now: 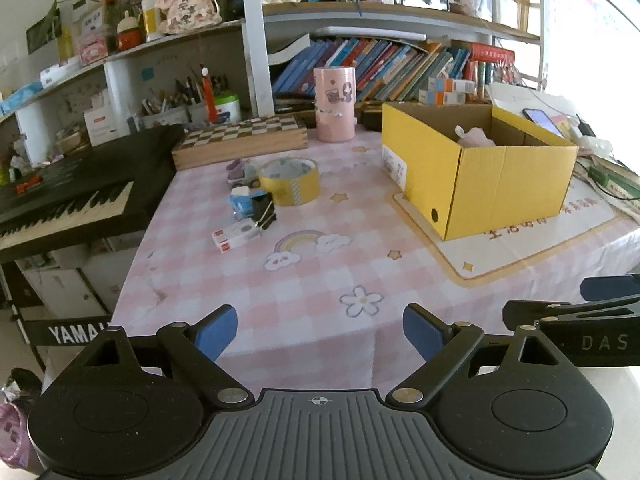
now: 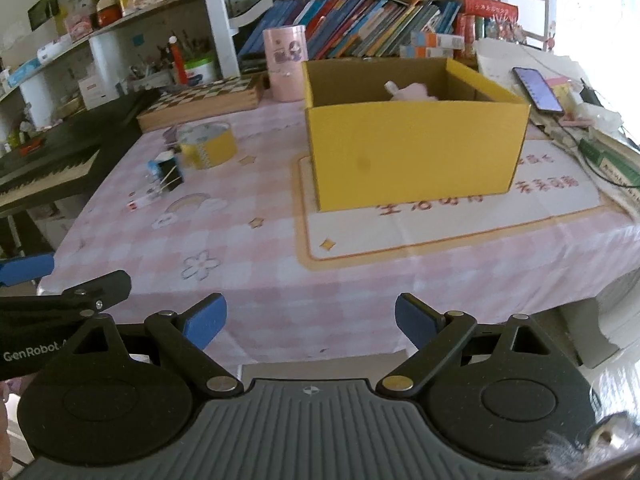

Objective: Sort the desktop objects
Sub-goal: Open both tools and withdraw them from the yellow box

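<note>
A yellow cardboard box [image 1: 508,188] [image 2: 416,156] stands open on the pink checked tablecloth, with a pink soft thing [image 1: 476,138] [image 2: 412,92] inside. To its left lie a yellow tape roll [image 1: 290,182] [image 2: 208,146], a black binder clip [image 1: 264,208] [image 2: 170,172], a small blue item [image 1: 240,200], a white eraser box [image 1: 236,236] [image 2: 140,202] and a small purple piece [image 1: 236,170]. My left gripper [image 1: 320,330] hangs open over the table's near edge, empty. My right gripper [image 2: 310,320] is open too, nothing between its blue pads, facing the box.
A pink cylinder [image 1: 334,104] [image 2: 285,64] and a chequered wooden case [image 1: 240,140] [image 2: 200,100] stand at the back. A black keyboard [image 1: 68,200] flanks the table's left side. A phone [image 2: 538,90] and papers lie to the right. Bookshelves fill the rear.
</note>
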A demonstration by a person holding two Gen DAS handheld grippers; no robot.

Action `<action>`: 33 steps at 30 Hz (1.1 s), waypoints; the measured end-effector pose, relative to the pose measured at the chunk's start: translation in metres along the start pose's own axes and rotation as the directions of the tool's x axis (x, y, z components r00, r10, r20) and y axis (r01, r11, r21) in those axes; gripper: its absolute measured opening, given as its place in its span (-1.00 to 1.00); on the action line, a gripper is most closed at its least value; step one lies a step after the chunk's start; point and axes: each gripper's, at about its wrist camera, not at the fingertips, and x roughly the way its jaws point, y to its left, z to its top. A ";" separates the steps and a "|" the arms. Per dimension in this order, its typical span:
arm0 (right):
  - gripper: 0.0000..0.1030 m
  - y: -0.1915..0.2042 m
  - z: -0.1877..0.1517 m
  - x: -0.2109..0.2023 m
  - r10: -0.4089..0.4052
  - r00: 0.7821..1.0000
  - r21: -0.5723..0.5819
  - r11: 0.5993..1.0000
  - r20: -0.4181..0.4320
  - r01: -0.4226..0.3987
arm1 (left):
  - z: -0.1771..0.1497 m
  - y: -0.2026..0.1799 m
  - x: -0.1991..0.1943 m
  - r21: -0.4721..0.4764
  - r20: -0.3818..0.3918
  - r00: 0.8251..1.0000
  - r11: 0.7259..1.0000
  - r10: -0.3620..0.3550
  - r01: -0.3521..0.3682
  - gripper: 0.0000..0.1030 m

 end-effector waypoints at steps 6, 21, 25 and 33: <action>0.73 0.016 -0.005 -0.002 0.024 1.000 -0.007 1.000 -0.002 -0.024 | -0.009 0.016 -0.010 -0.015 0.006 1.000 1.000 0.024 -0.023 0.79; 0.70 0.052 -0.002 0.000 0.071 0.997 -0.069 0.995 0.004 -0.070 | -0.016 0.048 -0.022 -0.064 0.030 0.998 0.997 0.049 -0.047 0.79; 0.69 0.058 -0.001 0.000 0.074 0.997 -0.081 0.994 0.006 -0.074 | -0.016 0.053 -0.023 -0.074 0.032 0.998 0.996 0.051 -0.049 0.80; 0.65 0.069 0.001 0.000 0.085 0.996 -0.099 0.992 0.016 -0.083 | -0.017 0.063 -0.025 -0.076 0.034 0.998 0.995 0.061 -0.058 0.80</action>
